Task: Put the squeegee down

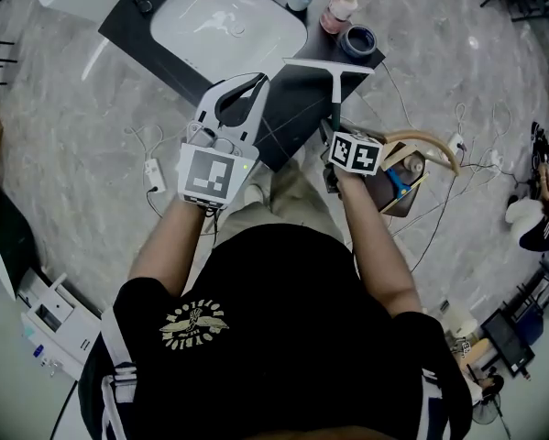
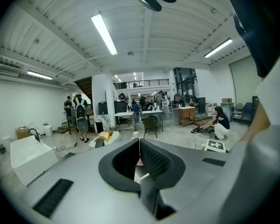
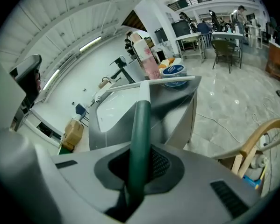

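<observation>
head view, right gripper [image 1: 334, 134] clamped on squeegee [image 1: 332, 70] handle, blade over near right corner of dark countertop [image 1: 288, 122], left gripper [image 1: 257, 82] just left, left gripper view, jaws shut together, empty, right gripper view, jaws gripping green handle, white sink [image 3: 112, 111] beyond

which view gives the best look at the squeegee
The head view: the squeegee shows whole, blade and handle, against the dark counter. The right gripper view shows its green handle close up, clamped in the right tool, the blade foreshortened. The left gripper view does not show it.
</observation>
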Available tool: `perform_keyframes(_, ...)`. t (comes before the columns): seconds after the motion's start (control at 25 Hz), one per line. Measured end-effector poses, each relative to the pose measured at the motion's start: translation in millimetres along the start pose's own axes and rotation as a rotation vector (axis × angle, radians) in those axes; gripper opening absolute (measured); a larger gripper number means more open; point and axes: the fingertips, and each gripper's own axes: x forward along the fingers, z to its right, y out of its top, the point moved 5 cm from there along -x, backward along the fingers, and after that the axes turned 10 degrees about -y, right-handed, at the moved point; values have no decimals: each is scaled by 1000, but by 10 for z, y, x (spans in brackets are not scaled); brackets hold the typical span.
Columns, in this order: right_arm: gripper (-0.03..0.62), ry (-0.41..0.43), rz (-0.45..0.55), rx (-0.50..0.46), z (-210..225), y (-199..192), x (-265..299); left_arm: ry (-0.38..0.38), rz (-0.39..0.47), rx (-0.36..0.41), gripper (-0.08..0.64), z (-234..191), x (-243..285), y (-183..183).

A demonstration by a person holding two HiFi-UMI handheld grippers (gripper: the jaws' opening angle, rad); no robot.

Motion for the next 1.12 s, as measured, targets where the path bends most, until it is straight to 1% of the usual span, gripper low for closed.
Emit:
perform_keyframes(0.2, 51, -25, -46, 41, 15, -67, 147, 3, -19, -2, 25, 13, -94, -18)
perform_keyframes(0.4, 51, -53, -75, 84, -56, -14, 357, 0, -24, 9, 25, 32, -146, -46)
perform_keyframes(0.48, 51, -49, -87, 111, -104, 22, 441, -1, -20, 14, 25, 36, -152, -46)
perform_keyframes(0.56, 53, -29, -85, 129, -167, 66, 509, 1, -35, 3, 25, 37, -165, -65)
perform_keyframes(0.6, 74, -17, -77, 126, -200, 92, 532, 3, -39, 0, 25, 32, -169, -72)
perform_keyframes(0.68, 179, 7, -57, 97, -256, 143, 570, 8, -41, 2, 25, 10, -166, -82)
perform_keyframes(0.76, 240, 35, -47, 62, -297, 167, 608, 12, -38, 4, 25, -16, -158, -97)
perform_keyframes(0.92, 268, 72, -71, 0, -336, 151, 677, 19, -30, 12, 25, -74, -118, -113)
perform_keyframes(1.12, 275, 74, -63, -56, -285, 206, 769, 26, -10, 43, 25, -172, -12, -109)
